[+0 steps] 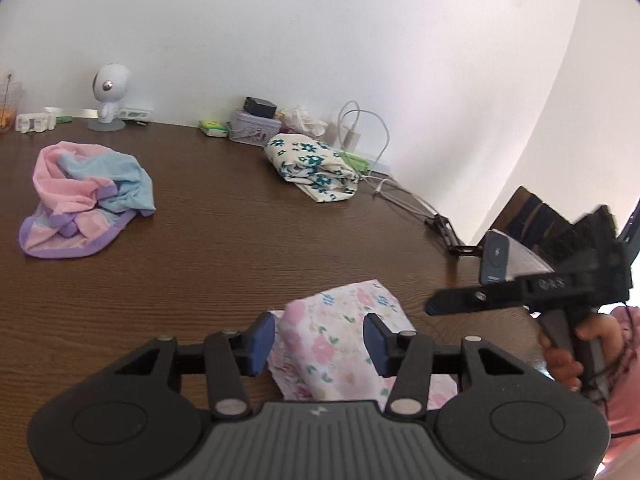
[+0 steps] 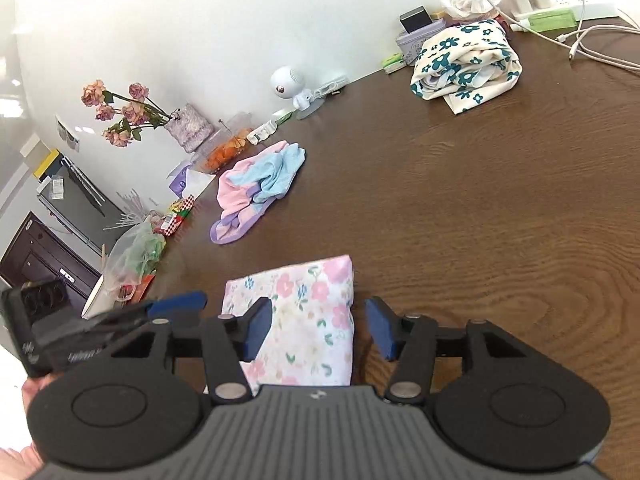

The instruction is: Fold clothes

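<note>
On the brown table (image 2: 500, 200), three cloth bundles.

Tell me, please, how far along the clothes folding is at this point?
The pink floral garment already lies folded into a neat rectangle, and the teal-flowered cloth looks loosely folded. Nothing is in hand: the left gripper and right gripper hover with jaws open. The pink, blue and purple garment remains crumpled.
</note>
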### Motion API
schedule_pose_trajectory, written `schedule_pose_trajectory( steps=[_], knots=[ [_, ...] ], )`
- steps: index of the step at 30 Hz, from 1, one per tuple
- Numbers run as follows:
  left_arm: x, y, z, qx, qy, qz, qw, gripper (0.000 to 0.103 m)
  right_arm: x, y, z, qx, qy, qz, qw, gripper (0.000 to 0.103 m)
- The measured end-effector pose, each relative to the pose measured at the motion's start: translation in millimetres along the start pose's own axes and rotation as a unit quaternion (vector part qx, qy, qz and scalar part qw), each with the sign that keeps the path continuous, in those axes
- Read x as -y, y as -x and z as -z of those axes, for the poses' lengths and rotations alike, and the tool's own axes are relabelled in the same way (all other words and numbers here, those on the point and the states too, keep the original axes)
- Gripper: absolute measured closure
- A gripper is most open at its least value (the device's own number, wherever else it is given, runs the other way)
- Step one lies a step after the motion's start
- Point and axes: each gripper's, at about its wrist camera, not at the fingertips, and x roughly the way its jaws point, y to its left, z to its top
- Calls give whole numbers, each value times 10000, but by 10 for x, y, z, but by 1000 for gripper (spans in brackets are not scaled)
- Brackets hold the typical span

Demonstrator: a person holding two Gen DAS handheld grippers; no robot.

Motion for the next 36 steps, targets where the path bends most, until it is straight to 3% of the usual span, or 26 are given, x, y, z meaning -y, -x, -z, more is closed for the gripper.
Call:
schedule_pose_trajectory(
  steps=[3, 6, 7, 10, 11, 17, 21, 22, 26, 27, 30, 33, 36],
  knots=[
    [-132, -256, -104, -345, 286, 1, 9990, 61, -8, 96, 177, -109, 3, -7, 9999, 49],
    [-233, -420, -150, -529, 607, 163, 9966, 79, -11, 77, 348, -159, -15, -34, 9999, 49],
    [-259, -468, -162, -581, 692, 200, 9957, 81, -7, 58, 395, -163, -30, -72, 9998, 49],
    [-263, -535, -168, -650, 727, 134, 9951, 92, 6, -35, 452, -253, -82, -112, 9996, 63],
    [-261, -546, -159, -666, 709, 128, 9952, 92, 0, -50, 478, -272, -89, -106, 9995, 71],
    [-263, -613, -112, -762, 633, 111, 9950, 95, 0, -55, 582, -217, -230, -118, 9994, 83],
    [-293, -644, -102, -759, 709, 166, 9944, 95, -28, -60, 635, -196, -277, -124, 9993, 84],
    [-289, -627, -113, -710, 702, 181, 9948, 93, -42, -43, 629, -177, -270, -121, 9994, 83],
    [-231, -346, -178, -221, 593, 145, 9979, 65, -84, 89, 568, 87, -213, -85, 9997, 56],
    [-181, -251, -166, -118, 475, 194, 9986, 63, -91, 134, 539, 209, -173, -57, 9996, 56],
    [28, 27, -86, 95, 7, 427, 9990, 64, -130, 196, 375, 548, 57, 31, 9985, 57],
    [295, 146, 110, -19, -522, 595, 9969, 78, -183, 112, 168, 711, 263, -68, 9971, 68],
    [501, 168, 321, -211, -901, 581, 9940, 85, -255, -122, -8, 507, 579, -140, 9969, 79]
  ],
)
